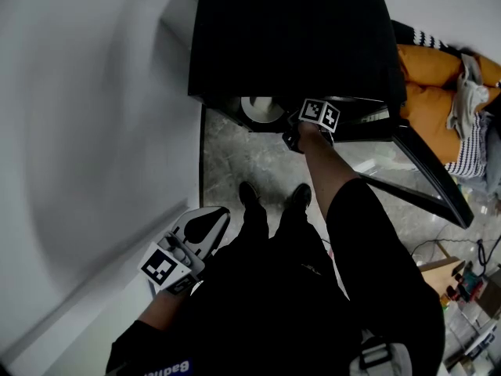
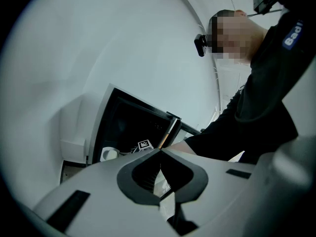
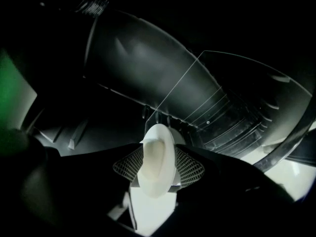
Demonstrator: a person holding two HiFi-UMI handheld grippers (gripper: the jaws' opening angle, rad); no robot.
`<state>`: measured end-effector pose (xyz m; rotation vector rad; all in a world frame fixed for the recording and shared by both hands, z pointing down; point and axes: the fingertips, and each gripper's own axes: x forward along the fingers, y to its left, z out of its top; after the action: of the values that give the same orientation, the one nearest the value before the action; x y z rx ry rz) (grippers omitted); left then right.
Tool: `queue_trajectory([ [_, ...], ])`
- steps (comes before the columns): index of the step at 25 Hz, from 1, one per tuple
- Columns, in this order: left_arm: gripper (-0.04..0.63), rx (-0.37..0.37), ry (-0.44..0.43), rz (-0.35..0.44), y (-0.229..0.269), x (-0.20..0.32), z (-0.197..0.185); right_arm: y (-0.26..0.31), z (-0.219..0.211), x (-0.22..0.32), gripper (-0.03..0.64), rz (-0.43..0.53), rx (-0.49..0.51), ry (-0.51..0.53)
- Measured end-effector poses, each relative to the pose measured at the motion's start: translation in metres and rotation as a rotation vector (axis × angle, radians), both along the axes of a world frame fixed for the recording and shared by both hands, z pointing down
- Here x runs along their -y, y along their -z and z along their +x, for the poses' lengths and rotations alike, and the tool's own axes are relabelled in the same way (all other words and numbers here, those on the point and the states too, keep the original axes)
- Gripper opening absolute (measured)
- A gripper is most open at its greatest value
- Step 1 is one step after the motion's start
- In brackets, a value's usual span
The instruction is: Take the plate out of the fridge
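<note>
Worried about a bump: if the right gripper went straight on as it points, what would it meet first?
Likely the fridge's dark inner wall, just past the plate that the right gripper holds; depth is unclear.

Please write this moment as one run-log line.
right tool: shut on plate | left tool: shut, empty | fridge: door open

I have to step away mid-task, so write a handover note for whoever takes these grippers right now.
Left gripper: shut, empty, held low.
Right gripper: inside the open fridge, shut on the white plate, which it holds edge-on.
Done: door open, plate gripped.
Left: draw the plate out of the fridge.
</note>
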<state>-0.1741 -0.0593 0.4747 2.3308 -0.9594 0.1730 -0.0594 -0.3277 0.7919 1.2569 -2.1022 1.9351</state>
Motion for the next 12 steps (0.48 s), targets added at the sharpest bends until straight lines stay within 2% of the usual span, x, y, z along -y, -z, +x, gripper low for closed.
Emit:
queue_trajectory([
  [7, 0.008, -0.007, -0.004, -0.007, -0.002, -0.001, 0.001, 0.001, 0.007, -0.013, 0.107, -0.017, 0.117, -0.051],
  [12, 0.008, -0.012, -0.006, -0.014, -0.006, -0.002, 0.003, 0.000, 0.001, -0.023, 0.083, -0.048, 0.187, 0.018],
])
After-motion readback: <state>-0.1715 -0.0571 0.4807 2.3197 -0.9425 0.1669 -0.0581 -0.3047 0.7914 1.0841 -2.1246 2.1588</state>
